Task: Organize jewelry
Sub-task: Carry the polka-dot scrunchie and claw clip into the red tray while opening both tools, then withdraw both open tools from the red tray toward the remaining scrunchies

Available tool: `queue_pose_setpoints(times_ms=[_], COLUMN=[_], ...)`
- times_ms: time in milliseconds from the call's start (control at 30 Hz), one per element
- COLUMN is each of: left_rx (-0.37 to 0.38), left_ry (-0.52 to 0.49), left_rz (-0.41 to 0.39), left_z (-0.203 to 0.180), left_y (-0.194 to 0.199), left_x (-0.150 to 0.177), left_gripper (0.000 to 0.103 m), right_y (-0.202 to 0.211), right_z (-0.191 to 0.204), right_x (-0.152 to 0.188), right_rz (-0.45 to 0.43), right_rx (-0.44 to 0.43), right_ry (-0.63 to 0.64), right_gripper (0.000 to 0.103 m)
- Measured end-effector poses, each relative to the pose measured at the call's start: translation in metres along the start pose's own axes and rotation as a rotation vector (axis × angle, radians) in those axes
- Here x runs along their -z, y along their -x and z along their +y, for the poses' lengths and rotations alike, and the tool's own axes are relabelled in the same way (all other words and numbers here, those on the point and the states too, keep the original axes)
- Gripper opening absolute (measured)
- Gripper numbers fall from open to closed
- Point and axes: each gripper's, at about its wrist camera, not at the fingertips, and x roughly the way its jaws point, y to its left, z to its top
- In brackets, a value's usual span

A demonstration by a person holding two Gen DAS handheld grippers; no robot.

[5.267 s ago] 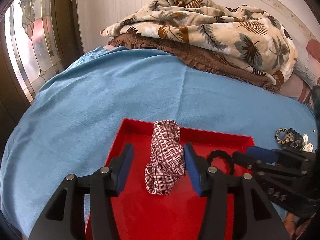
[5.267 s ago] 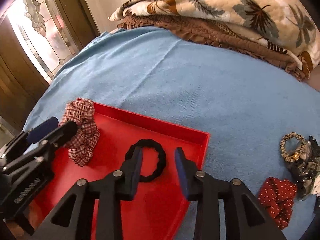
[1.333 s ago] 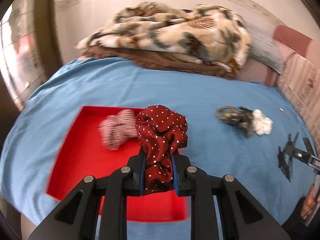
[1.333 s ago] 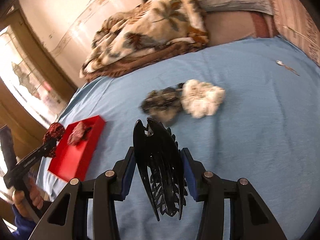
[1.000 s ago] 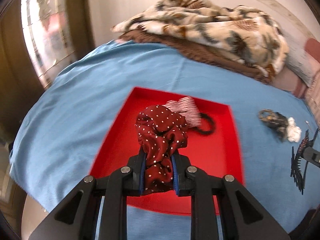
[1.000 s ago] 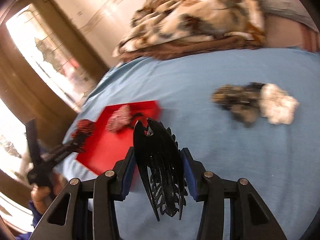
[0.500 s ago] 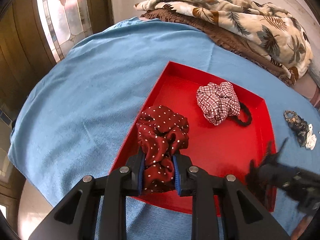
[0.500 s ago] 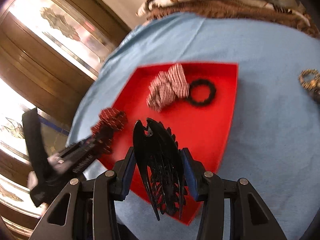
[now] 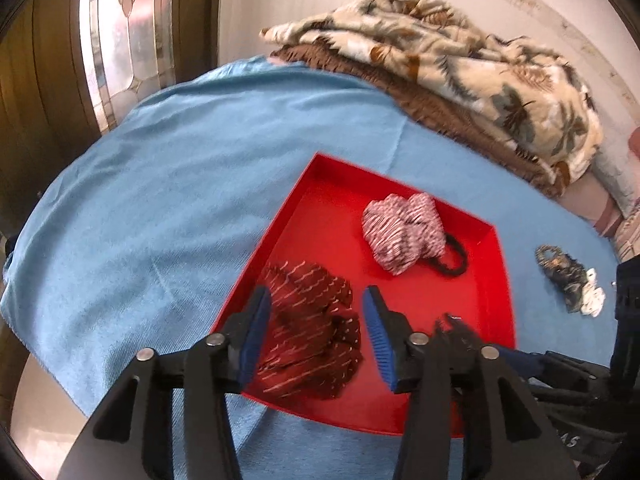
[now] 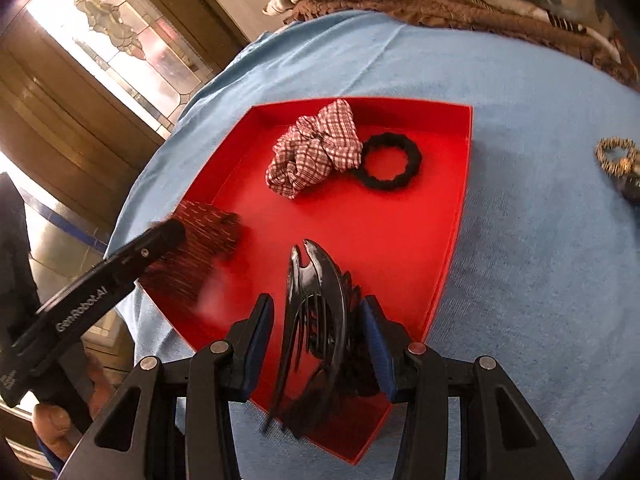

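A red tray (image 9: 496, 280) (image 10: 460, 200) lies on the blue cloth. In it are a checked scrunchie (image 9: 404, 232) (image 10: 316, 148) and a black hair tie (image 9: 454, 258) (image 10: 388, 162). My left gripper (image 9: 316, 332) is open, and the blurred dark red dotted scrunchie (image 9: 312, 332) (image 10: 200, 248) sits loose between its pads over the tray's near left corner. My right gripper (image 10: 318, 340) is open, with the blurred black claw clip (image 10: 316, 320) loose between its pads over the tray's near edge. The clip's tip also shows in the left wrist view (image 9: 456, 326).
A dark patterned scrunchie (image 9: 560, 272) and a white one (image 9: 592, 300) lie on the blue cloth (image 9: 180, 200) right of the tray. Folded blankets (image 9: 460, 68) are piled at the back. A stained-glass door (image 9: 120, 40) stands at the left.
Both grippers have opened over the tray. The dotted scrunchie has left the left pads and the black clip has left the right pads; both are blurred in motion.
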Motion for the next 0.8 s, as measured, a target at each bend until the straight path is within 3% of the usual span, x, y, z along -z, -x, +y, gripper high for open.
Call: queue_pose_setpoints(times_ms=[67, 133, 433, 800], left_rx=[0.001, -0.013, -0.047, -0.077], left_ry=[-0.001, 0.006, 0.100, 0.065], left_rz=[-0.029, -0.062, -0.144, -0.137], left_z=[-0.001, -0.001, 0.016, 0.000], left_y=[0.004, 0.009, 0.020, 0.013], left_x=[-0.002, -0.003, -0.006, 0.001], left_gripper=[0.054, 0.055, 0.057, 0.061], right_y=[0.005, 0.011, 0.059, 0.132], right_z=[0.006, 0.010, 0.015, -0.051], right_x=[-0.001, -0.001, 0.001, 0.035], right_rz=[-0.016, -0.037, -0.163, -0.293], right_rx=[0.021, 0.030, 0.061, 0.237], right_ry=[0.032, 0.059, 0.105, 0.054], right_gripper=[0.053, 0.064, 0.070, 0.077])
